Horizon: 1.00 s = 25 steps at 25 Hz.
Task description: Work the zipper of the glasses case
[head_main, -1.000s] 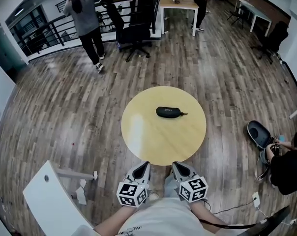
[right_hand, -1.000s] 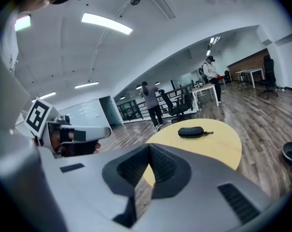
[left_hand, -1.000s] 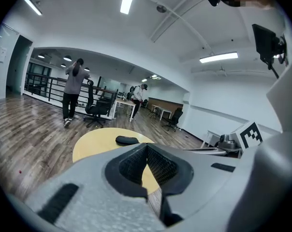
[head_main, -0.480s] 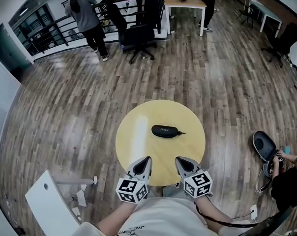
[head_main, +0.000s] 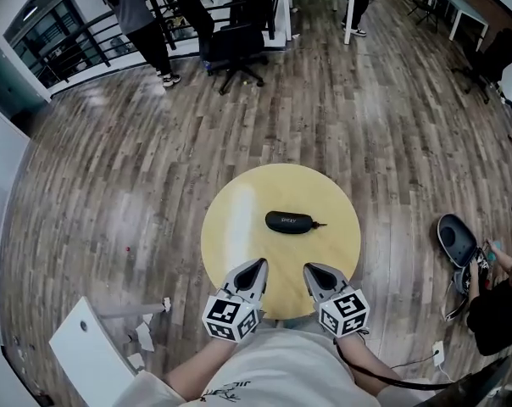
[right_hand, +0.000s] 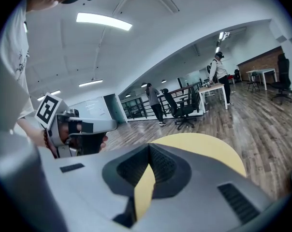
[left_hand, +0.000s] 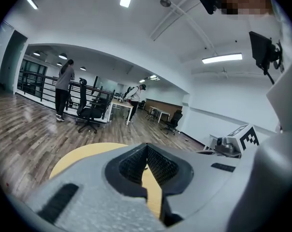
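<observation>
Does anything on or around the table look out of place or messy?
Nothing on the table does: the glasses case lies flat and alone, closed as far as I can tell. On the floor to the person's left, white scraps lie scattered beside a white panel, which looks like loose debris.

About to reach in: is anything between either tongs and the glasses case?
Nothing visible does. Only the surface of the table lies between the glasses case and the left tongs and right tongs, both at its near edge.
</observation>
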Tool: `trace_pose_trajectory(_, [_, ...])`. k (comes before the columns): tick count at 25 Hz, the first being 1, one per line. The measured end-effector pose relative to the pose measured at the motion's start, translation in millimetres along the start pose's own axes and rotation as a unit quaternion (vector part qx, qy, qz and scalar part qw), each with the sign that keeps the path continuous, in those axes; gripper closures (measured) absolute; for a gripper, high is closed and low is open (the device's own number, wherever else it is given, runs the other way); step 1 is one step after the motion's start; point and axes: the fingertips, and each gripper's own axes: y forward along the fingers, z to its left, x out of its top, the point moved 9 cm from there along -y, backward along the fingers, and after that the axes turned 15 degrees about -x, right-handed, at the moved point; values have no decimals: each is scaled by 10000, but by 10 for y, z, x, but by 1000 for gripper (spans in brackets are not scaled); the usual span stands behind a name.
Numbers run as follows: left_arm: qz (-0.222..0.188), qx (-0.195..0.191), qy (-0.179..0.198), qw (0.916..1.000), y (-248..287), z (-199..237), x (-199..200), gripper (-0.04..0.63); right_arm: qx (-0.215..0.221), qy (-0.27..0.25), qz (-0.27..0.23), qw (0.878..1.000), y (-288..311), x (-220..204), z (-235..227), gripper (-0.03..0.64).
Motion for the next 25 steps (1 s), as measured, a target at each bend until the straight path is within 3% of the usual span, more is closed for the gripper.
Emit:
trace_pose_trajectory(7, [196, -262, 151, 9994, 63, 173, 33, 594, -284, 67, 113, 9995, 67, -81, 30, 615])
trace_pose_trajectory(16, [797, -505, 164, 9954, 760, 571, -242, 594, -811, -31, 304, 9962, 511, -334, -709, 615])
trace_pose_trajectory(20, [1058, -408, 43, 9935, 1209, 811, -511, 594, -733, -421, 305, 9960, 852, -514, -1104, 615])
trace_pose_trajectory(25, [1381, -227, 11, 9902, 1698, 1132, -847, 594, -287, -1269, 242, 9912, 1280, -636, -1433, 615])
